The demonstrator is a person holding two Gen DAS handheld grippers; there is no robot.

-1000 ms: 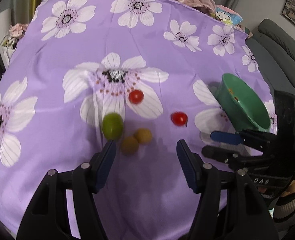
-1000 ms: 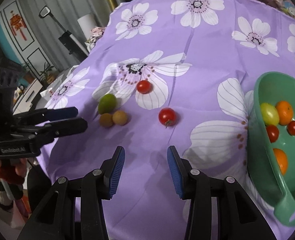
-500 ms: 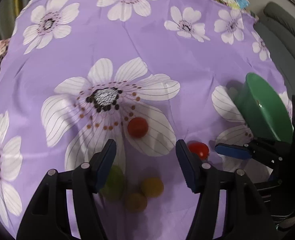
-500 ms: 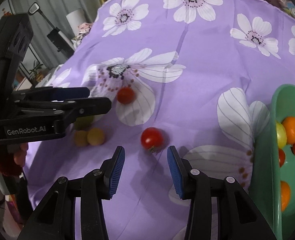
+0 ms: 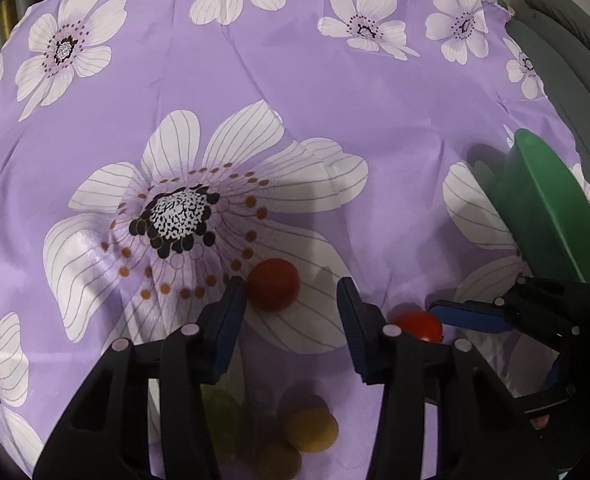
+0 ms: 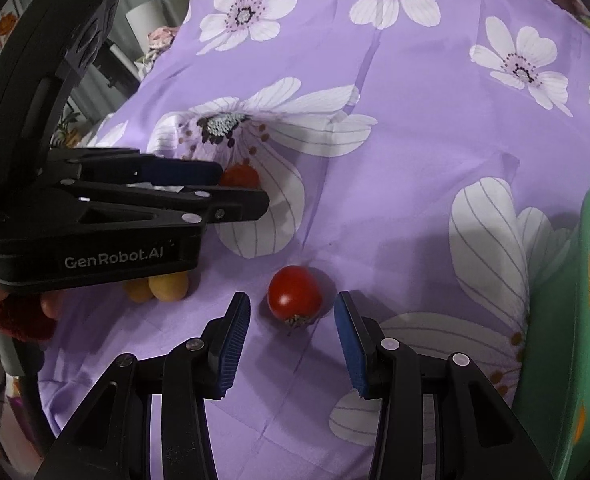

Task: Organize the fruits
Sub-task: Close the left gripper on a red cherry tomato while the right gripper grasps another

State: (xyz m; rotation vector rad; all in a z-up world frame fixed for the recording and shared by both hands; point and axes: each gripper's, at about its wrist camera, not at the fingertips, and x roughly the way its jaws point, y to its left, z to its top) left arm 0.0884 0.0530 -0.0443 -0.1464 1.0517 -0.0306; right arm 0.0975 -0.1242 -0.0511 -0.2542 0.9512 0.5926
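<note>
Left wrist view first: the left gripper is down over the purple flowered cloth, and the farther red tomato sits between its fingertips, up against the left pad with a clear gap on the other side. Its jaws have just been closing, but they aren't pinching anything yet, so I'd call it still unclenched around the fruit. Looks like the pick-up step; next it needs to centre on the tomato and finish the squeeze without nudging it away. A green fruit and two yellowish ones are half hidden behind the fingers, blurry, near the cloth's front edge. The green bowl is cut off at the right edge. Right wrist view: the right gripper straddles the nearer red tomato, gaps on both sides, not grasping. Same deal, it needs to close and then carry over to the bowl, whose rim shows at right with orange and red fruit peeking inside; most of the contents are out of frame. The left gripper's body hides the green fruit here.
</note>
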